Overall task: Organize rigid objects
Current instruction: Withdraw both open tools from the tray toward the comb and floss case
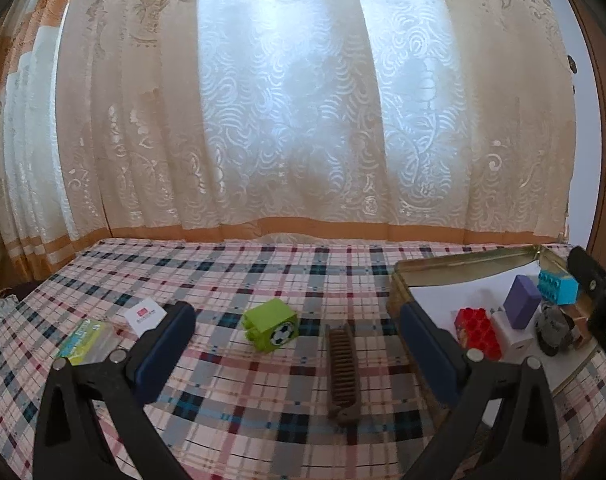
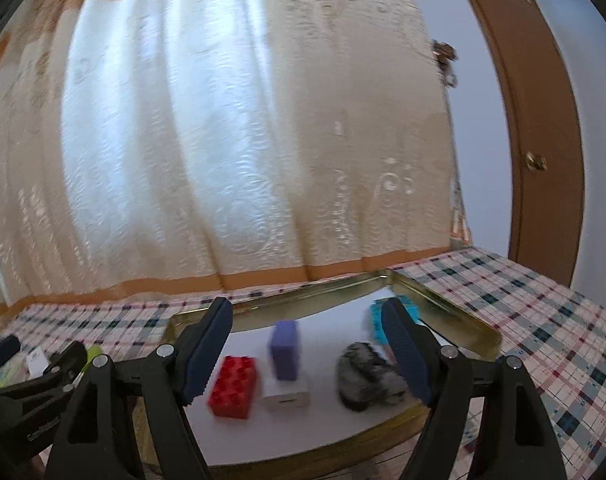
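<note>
- Hovering above a plaid tablecloth point(image 1: 263, 264), the left gripper point(image 1: 295, 344) has its 2 blue-padded fingers point(image 1: 165, 344) spread wide, holding nothing.
- Between those fingers, on the cloth, lies a green toy block point(image 1: 271, 324) with a soccer-ball face, tipped on its side; a brown comb point(image 1: 344, 372) lies just right of it, teeth up.
- Left of the gripper sit a white card point(image 1: 143, 315) with a red mark and a clear packet with green print point(image 1: 87, 342), near each other.
- At right, a gold tin tray point(image 2: 335, 289) with a white floor holds a red studded brick point(image 2: 234, 386), a purple block point(image 2: 285, 349) standing upright on a white box point(image 2: 285, 397), a grey furry object point(image 2: 367, 376), blurred, and a cyan studded brick point(image 1: 556, 286) near the far corner.
- Poised over the tray, the right gripper point(image 2: 307, 352) also has its jaws spread apart and empty; the red brick is beside its left finger, the furry object and cyan brick by its right.
- Cream patterned curtains point(image 1: 287, 100) hang behind the table, with a brown door point(image 2: 535, 120) to the right.
</note>
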The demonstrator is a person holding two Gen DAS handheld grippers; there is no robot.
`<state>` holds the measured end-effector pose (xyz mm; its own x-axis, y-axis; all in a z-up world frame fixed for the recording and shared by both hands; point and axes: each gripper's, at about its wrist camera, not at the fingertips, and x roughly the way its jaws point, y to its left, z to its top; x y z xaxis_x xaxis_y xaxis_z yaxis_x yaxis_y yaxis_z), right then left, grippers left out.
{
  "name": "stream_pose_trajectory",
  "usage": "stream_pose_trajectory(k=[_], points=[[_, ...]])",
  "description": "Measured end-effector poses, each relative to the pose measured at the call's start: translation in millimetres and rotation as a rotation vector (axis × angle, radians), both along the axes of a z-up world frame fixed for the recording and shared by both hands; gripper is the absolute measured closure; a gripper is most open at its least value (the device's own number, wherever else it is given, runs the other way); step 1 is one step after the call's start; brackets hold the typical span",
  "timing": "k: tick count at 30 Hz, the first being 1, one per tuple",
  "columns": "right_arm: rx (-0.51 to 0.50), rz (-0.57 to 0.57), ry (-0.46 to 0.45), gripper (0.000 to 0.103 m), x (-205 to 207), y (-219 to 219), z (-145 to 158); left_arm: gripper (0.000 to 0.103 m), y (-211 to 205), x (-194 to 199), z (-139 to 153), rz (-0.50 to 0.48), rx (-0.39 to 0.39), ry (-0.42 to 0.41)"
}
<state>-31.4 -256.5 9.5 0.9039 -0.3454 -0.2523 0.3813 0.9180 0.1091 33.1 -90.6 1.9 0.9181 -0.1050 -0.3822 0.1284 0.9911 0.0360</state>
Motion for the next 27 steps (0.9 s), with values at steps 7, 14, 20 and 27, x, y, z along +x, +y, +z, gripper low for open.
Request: stream_pose_trajectory(k=[7, 14, 20, 27], points=[[-0.022, 0.048, 0.026, 0.024, 10.3, 27.0, -0.6, 0.0, 25.1, 6.6, 0.1, 0.036, 0.015, -0.006], [-0.023, 0.075, 0.04, 0.024, 18.9, 42.7, -1.0, 0.0, 47.7, 15.4, -1.0, 0.062, 0.002, 0.007], [-0.019, 0.122, 0.054, 0.024, 27.8, 58.7, -1.6, 0.0, 72.9, 25.0, -1.4, 0.103, -0.001, 0.01], [-0.028, 0.211, 0.093, 0.029, 45.3, 88.2, -2.9, 0.0, 109.7, 39.9, -2.9, 0.185, -0.023, 0.037]])
